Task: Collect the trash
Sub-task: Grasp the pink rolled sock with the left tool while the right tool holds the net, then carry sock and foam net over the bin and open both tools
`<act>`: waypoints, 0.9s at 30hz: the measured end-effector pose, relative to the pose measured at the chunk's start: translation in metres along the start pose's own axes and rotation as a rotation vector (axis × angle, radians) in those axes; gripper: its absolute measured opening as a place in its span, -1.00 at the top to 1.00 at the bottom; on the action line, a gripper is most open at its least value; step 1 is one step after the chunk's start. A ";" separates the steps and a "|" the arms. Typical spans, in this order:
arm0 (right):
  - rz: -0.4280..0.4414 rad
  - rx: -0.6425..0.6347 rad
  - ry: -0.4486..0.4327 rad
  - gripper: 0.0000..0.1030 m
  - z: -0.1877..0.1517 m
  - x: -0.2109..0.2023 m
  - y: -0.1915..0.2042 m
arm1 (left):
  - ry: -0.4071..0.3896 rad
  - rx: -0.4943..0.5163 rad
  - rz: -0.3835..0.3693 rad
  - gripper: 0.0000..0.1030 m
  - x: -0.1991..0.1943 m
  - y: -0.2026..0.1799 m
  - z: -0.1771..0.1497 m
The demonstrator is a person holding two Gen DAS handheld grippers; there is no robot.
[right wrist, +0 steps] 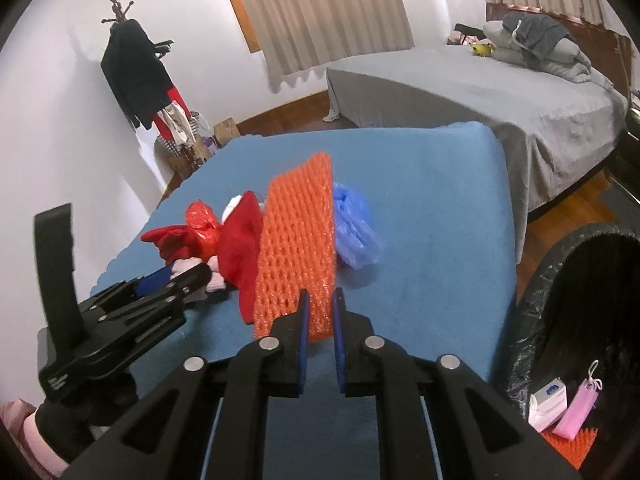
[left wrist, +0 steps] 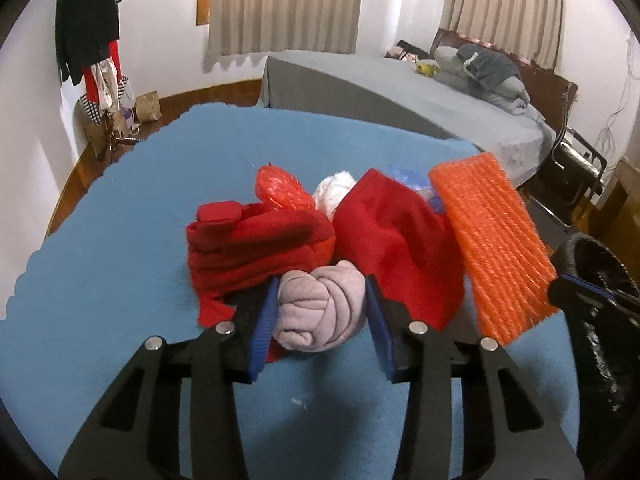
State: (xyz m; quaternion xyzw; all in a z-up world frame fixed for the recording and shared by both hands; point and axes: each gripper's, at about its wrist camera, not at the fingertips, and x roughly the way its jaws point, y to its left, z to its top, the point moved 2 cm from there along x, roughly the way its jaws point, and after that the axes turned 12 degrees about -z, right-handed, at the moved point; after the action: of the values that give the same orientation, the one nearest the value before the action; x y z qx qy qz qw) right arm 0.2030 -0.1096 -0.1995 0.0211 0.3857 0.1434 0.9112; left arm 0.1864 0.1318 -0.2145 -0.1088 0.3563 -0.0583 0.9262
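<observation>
My left gripper [left wrist: 320, 292] is shut on a rolled pale pink sock [left wrist: 320, 314] on the blue table cover [left wrist: 120, 260]; it also shows in the right wrist view [right wrist: 188, 276]. My right gripper [right wrist: 319, 300] is shut on an orange foam net sleeve [right wrist: 296, 252], held upright above the table; it also shows in the left wrist view [left wrist: 496, 248]. Red cloths [left wrist: 304, 240], a red plastic bag [left wrist: 280, 188], a white wad [left wrist: 336, 192] and a crumpled blue plastic bag [right wrist: 354, 232] lie behind.
A black-lined trash bin [right wrist: 580, 320] stands at the table's right, holding a small box, a pink pouch and an orange piece. A grey bed [right wrist: 500, 92] lies behind. A coat rack [right wrist: 136, 80] stands at the far left wall.
</observation>
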 end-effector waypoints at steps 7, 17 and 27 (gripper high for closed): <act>0.001 -0.003 -0.015 0.79 0.001 -0.014 -0.001 | -0.037 0.021 -0.029 0.20 -0.030 -0.016 0.004; -0.015 0.011 -0.036 0.79 0.005 -0.034 -0.012 | -0.084 0.052 -0.056 0.20 -0.052 -0.041 0.011; -0.043 0.034 -0.076 0.79 0.008 -0.058 -0.029 | -0.115 0.090 -0.092 0.20 -0.063 -0.068 0.021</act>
State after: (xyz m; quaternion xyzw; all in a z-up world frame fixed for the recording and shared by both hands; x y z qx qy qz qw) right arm 0.1773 -0.1529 -0.1579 0.0335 0.3536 0.1161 0.9276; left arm 0.1515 0.0808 -0.1421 -0.0863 0.2943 -0.1103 0.9454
